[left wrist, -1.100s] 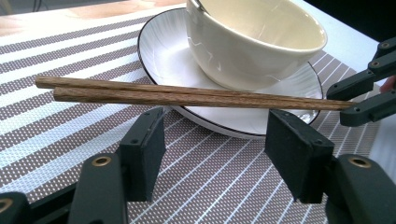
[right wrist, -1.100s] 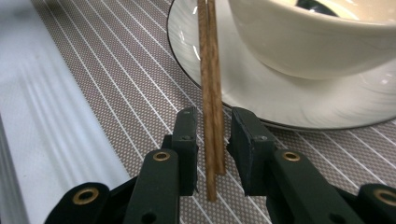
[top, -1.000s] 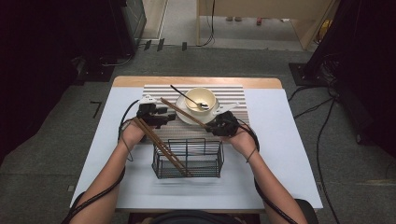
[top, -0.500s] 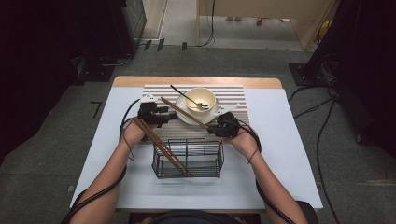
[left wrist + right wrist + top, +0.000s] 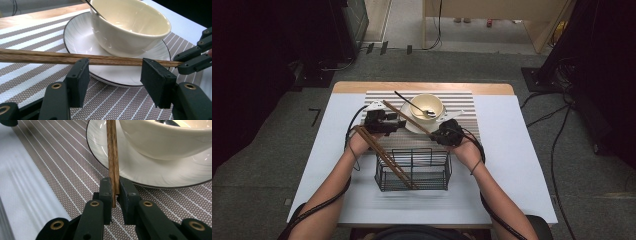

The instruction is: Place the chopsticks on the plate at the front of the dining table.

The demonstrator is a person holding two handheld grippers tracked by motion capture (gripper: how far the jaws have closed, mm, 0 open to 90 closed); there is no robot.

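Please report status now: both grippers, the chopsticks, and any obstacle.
Right gripper shut on chopsticks. Left gripper open, chopsticks lying across beyond its jaws. Bowl on saucer close behind.

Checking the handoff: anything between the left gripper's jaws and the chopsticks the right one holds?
Nothing visible. The chopsticks lie across just beyond the open left gripper, with no object between. The right gripper clamps their end by the plate.

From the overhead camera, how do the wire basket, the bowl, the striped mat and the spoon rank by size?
1. striped mat
2. wire basket
3. bowl
4. spoon, long but thin; part of it lies inside the bowl.
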